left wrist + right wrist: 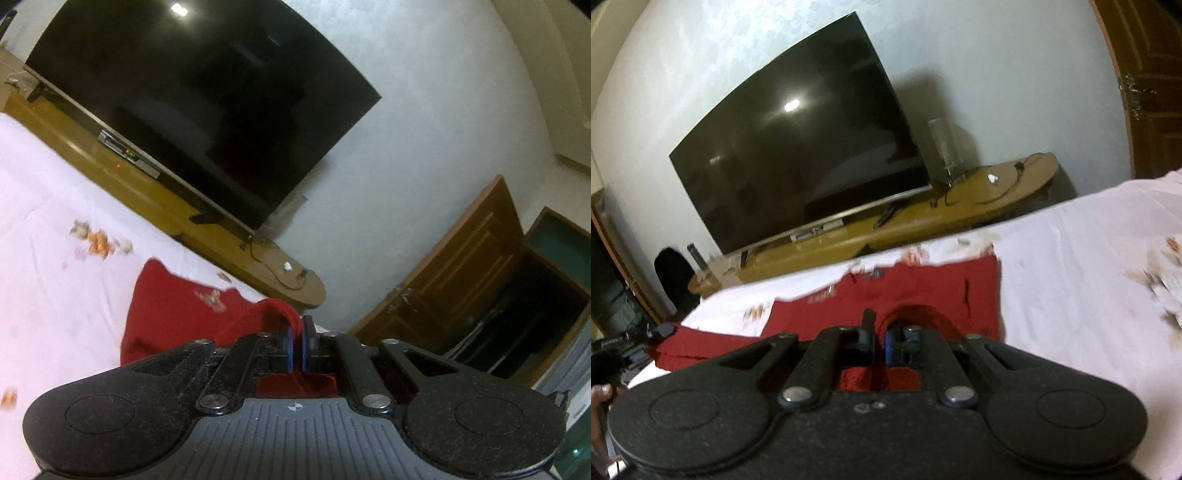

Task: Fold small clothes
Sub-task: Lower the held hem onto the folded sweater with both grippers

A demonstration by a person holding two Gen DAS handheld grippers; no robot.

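Observation:
A small red garment (173, 314) lies on the white bedsheet (55, 229). My left gripper (297, 345) is shut on a ribbed red edge of it, which bunches up between the blue pads. In the right wrist view the same red garment (923, 291) spreads flat on the sheet (1089, 277), with a dark slit near its right side. My right gripper (881, 341) is shut on the garment's near edge, which curls into a loop just beyond the fingers. The left gripper (624, 347) shows at the far left of this view.
A large dark television (805, 158) stands on a long wooden stand (923, 221) beyond the bed. A brown wooden door (461, 266) and a dark doorway are to the right. The sheet has scattered orange floral prints (99, 240).

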